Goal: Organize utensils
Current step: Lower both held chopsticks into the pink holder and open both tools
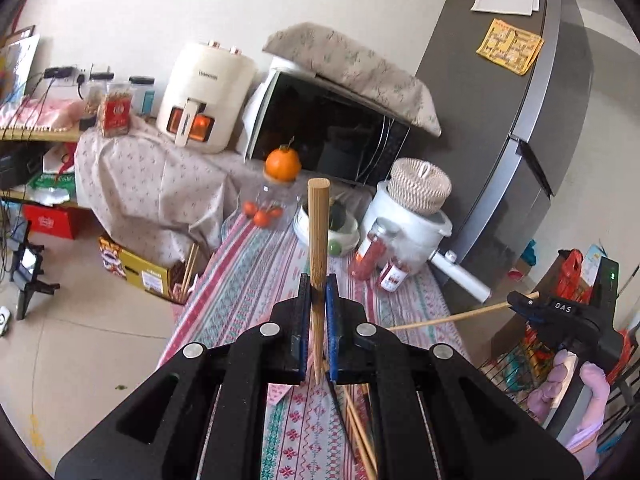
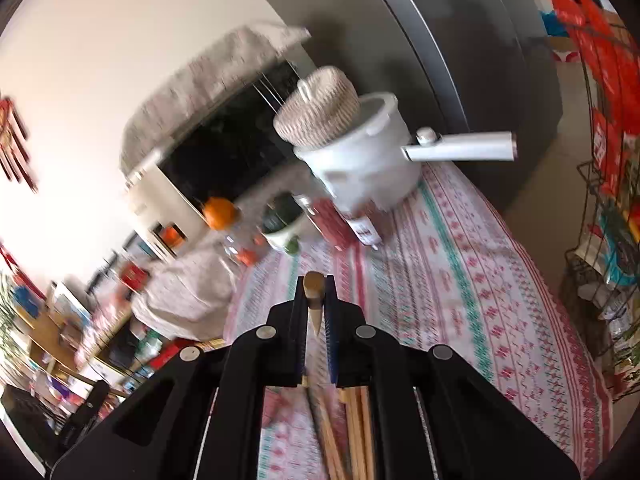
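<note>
My left gripper (image 1: pixel 318 288) is shut on a wooden chopstick (image 1: pixel 318 232) that points forward and up, its square end high above the patterned tablecloth (image 1: pixel 256 272). My right gripper (image 2: pixel 314 292) is shut on another wooden chopstick (image 2: pixel 313 286), seen end on. In the left wrist view the right gripper (image 1: pixel 520 302) appears at the right with its chopstick (image 1: pixel 452 318) sticking out to the left. Several more chopsticks (image 1: pixel 360 436) lie on the cloth under the grippers, and they show in the right wrist view too (image 2: pixel 352 428).
At the far end of the table stand a white pot (image 1: pixel 404 228) with a woven lid, red-filled jars (image 1: pixel 372 254), a small bowl (image 1: pixel 340 232) and a clear jar topped by an orange (image 1: pixel 283 164). A microwave (image 1: pixel 324 132), air fryer (image 1: pixel 204 96) and grey fridge (image 1: pixel 512 92) stand behind. A wire rack (image 2: pixel 604 208) is at right.
</note>
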Motion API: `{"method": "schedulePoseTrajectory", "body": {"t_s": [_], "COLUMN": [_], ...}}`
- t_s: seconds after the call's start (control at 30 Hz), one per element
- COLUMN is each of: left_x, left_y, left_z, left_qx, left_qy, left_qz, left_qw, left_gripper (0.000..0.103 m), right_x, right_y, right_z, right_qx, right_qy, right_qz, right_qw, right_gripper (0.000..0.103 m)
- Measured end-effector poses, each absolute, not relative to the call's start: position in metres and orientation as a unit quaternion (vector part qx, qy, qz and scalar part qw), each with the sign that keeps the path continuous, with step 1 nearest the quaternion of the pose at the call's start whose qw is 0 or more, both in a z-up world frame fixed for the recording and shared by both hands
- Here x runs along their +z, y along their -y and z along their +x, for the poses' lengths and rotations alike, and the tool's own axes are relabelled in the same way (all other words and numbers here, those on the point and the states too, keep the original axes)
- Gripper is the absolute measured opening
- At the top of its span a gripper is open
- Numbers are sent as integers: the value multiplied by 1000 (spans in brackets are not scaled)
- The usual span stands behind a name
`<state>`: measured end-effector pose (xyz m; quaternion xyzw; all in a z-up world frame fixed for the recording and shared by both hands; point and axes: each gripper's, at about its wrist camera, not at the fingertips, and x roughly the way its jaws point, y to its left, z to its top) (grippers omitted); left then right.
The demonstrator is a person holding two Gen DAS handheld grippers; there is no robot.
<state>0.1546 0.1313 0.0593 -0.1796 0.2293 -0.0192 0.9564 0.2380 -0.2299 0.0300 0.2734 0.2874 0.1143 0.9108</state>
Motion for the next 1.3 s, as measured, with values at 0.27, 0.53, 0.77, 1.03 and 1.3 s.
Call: {"method": "schedulePoseTrajectory", "body": {"t_s": [0.27, 0.53, 0.77, 1.03, 1.3], "left_x": [97, 80, 35, 50, 63], "left_y": [-135, -145, -162, -185, -179], "left_z": [160, 177, 201, 165, 148], "left_qx": [16, 37, 43, 64, 69], "left_qy": [-184, -202, -247, -192, -163], "left_qz": [-155, -162, -205, -238, -214], "left_qw": [970, 965, 946, 950, 961], "left_gripper": [6, 6, 13, 24, 28], "right_x": [77, 120, 108, 77, 56], "right_y": [211, 169, 132, 103, 73], "right_z": [225, 212, 232, 256, 269], "right_qx": [162, 208, 203, 181, 185], "right_qy": [-247, -217, -243, -277, -308], "right_qz": [293, 268, 256, 238, 222], "right_qw": [909, 915, 913, 913, 907], "right_gripper": [8, 8, 8, 8, 13]}}
